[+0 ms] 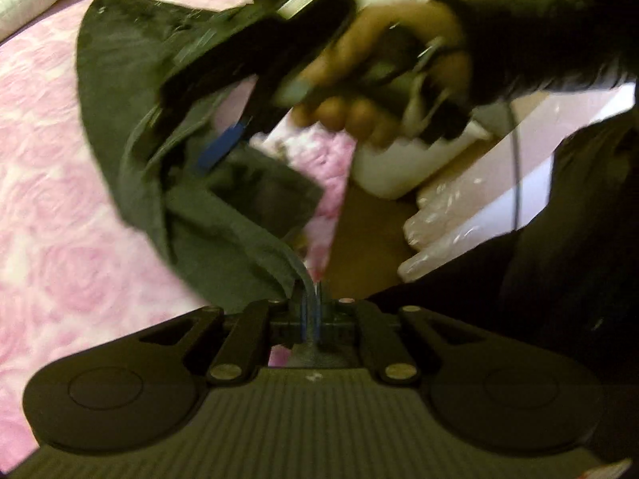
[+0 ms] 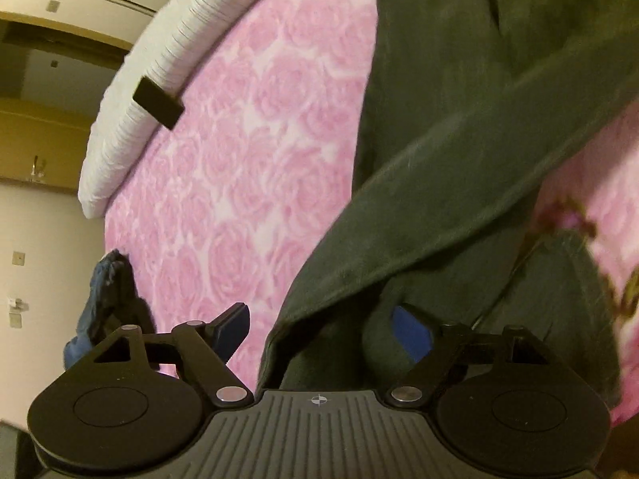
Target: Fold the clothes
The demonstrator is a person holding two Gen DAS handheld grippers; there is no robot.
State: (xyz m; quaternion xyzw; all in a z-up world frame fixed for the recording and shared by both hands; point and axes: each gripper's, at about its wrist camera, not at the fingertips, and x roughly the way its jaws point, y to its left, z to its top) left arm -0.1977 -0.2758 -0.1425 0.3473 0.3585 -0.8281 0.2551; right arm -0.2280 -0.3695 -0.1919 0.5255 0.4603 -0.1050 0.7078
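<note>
Left gripper (image 1: 310,311): jaws closed tight on an edge of the dark olive-green cloth garment (image 1: 191,183); the pinched fabric rises in a narrow fold from between the blue pads and fans out above them, lifted off the bed there.

Right gripper (image 2: 319,329): jaws spread wide, blue pads (image 2: 233,329) well apart. Green cloth lies between them, bunched close to the right-side pad, but neither pad presses on it. No grip. In the left wrist view the right gripper (image 1: 215,135) sits over the middle of the garment, held by the person's hand (image 1: 371,80) in a dark sleeve (image 1: 539,36); view is motion-blurred, detail poor.

Garment: spread over the pink rose-patterned bedcover (image 2: 247,139), one broad band of it crossing diagonally in the right wrist view, folded over the part beneath.

Surroundings: white quilted bedding (image 2: 135,111) lies along the far edge of the bedcover with a small black rectangular object (image 2: 157,102) on its border. A crumpled dark blue cloth (image 2: 108,299) lies at the bed's edge, apart from the green garment. Clear plastic-wrapped bundle (image 1: 451,219) near the bed corner in the left wrist view.
</note>
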